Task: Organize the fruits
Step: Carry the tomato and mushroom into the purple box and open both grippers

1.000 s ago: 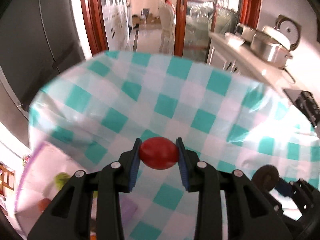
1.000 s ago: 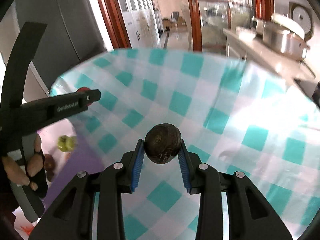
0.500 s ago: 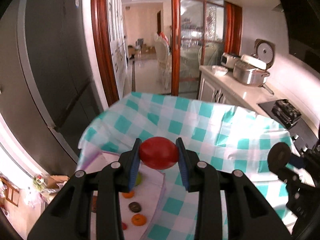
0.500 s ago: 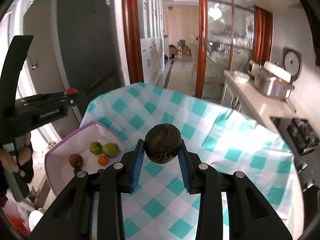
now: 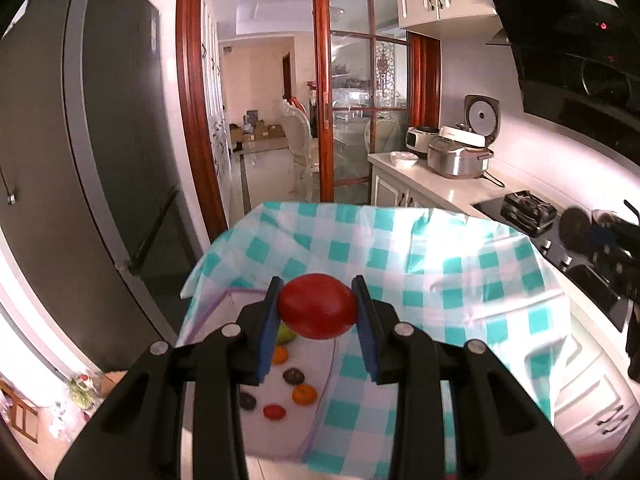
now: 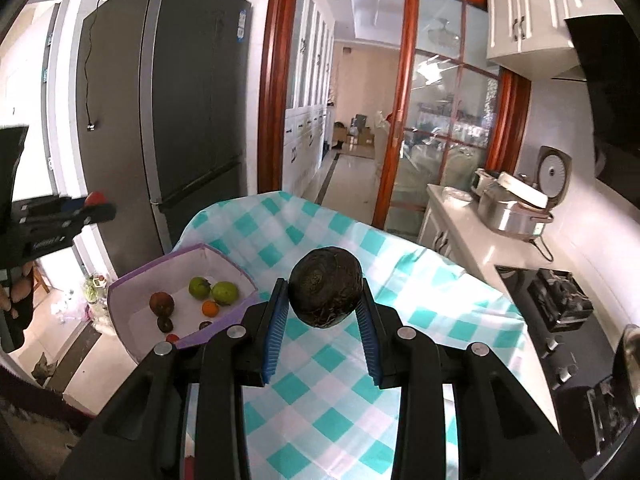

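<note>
My left gripper [image 5: 318,312] is shut on a red tomato [image 5: 317,311] and holds it high above a purple-rimmed white box [image 5: 320,396] that contains several small fruits. My right gripper [image 6: 325,295] is shut on a dark rough avocado [image 6: 325,292], high above the teal-checked tablecloth [image 6: 304,396]. The same box [image 6: 120,284] shows at the lower left of the right wrist view, with green, orange and dark fruits inside. The left gripper also appears at the far left of the right wrist view [image 6: 94,204].
A dark refrigerator [image 6: 188,128] stands at the left beyond the table. A white counter with rice cookers [image 5: 456,156] and a stove [image 6: 560,304] runs along the right. A wood-framed glass door [image 5: 352,120] lies behind the table.
Both grippers have risen well above the table with their fruits still held. The whole tablecloth and the fruit box have come into view.
</note>
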Demonstrator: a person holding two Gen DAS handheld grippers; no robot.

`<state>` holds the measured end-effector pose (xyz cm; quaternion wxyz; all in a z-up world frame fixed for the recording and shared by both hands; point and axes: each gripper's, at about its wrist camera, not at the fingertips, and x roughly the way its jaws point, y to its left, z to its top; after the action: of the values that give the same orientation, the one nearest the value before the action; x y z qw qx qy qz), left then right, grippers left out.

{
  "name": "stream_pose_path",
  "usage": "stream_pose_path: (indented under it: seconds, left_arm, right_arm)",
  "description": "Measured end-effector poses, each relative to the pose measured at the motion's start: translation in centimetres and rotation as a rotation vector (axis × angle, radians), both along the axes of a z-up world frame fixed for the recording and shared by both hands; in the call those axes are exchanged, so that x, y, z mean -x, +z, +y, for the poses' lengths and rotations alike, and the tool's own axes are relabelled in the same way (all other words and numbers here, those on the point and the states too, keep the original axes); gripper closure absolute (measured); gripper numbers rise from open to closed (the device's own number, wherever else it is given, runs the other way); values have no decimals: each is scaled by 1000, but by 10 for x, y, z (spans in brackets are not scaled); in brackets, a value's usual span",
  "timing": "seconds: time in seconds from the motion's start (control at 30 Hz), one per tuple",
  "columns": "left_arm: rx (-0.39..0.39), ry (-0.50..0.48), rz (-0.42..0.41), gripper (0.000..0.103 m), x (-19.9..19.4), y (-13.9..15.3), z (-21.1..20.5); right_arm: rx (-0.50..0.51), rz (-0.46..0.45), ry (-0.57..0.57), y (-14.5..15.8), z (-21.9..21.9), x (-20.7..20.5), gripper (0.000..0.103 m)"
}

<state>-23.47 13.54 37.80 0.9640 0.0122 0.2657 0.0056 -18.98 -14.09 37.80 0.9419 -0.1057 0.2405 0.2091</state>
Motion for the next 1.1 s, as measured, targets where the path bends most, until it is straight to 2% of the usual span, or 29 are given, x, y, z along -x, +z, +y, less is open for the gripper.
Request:
stream_pose_path:
  seconds: [0.13,0.3,0.57,0.83,1.1]
  left_arm:
    - [27,-4,36,68,23,-21,13]
    - [62,35,77,68,35,-45,35]
    - [102,89,170,68,26,-82,59]
    - [145,123,281,68,-8,-121,69]
    - [213,232,382,68,-65,-160,85]
  right_arm:
    - [-3,2,-32,-4,-12,13,69]
    - [-36,55,-73,-23,-23,15,69]
    - [-8,152,-54,-57,-7,-1,69]
    - [87,261,99,-93,51,-44,69]
    - [177,333,383,-128,156,-116,69]
